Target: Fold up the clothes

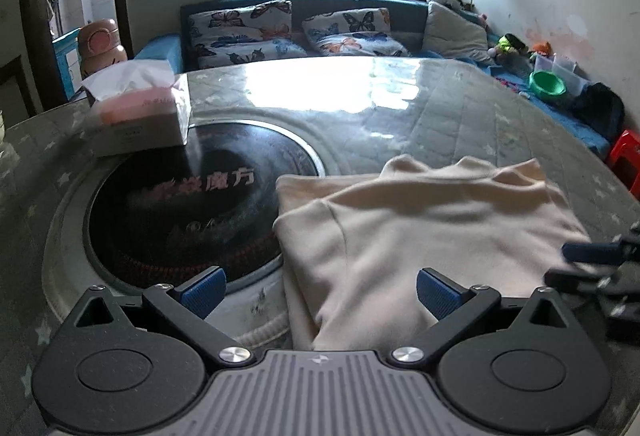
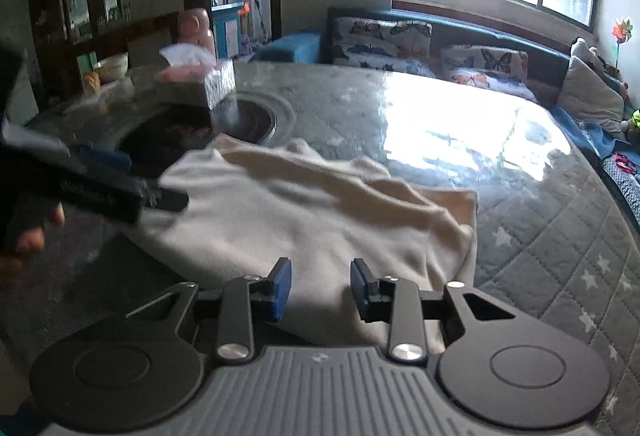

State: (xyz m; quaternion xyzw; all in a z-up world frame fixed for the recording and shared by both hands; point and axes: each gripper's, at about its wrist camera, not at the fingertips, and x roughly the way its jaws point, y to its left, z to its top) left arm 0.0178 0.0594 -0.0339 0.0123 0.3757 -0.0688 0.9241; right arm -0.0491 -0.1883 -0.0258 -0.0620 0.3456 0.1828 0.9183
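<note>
Garment: a cream knit top (image 1: 420,228) lies partly folded on the round table (image 1: 460,104), just right of the dark hotplate; one layer is laid over another, with a seam line near its left edge.
Left gripper (image 1: 320,290): jaws spread wide over the near edge of the top, blue pads clear of the cloth on both sides, nothing gripped.
Right gripper (image 2: 320,290): jaws set narrow with a clear gap between the blue pads; they hang above the near hem and no fabric is pinched.
Hand (image 2: 28,232): seen blurred at the left of the right wrist view, in a dark fingerless glove, bearing the left gripper.
Table: covered in grey quilted cloth with stars under a shiny clear sheet; window glare on its far half.
Hotplate (image 1: 192,212): round black inset with printed characters, at the table's centre.
Tissue box (image 1: 140,116): stands at the hotplate's far left rim, a tissue sticking up.
Sofa (image 1: 304,28): behind the table, with butterfly-print cushions.
</note>
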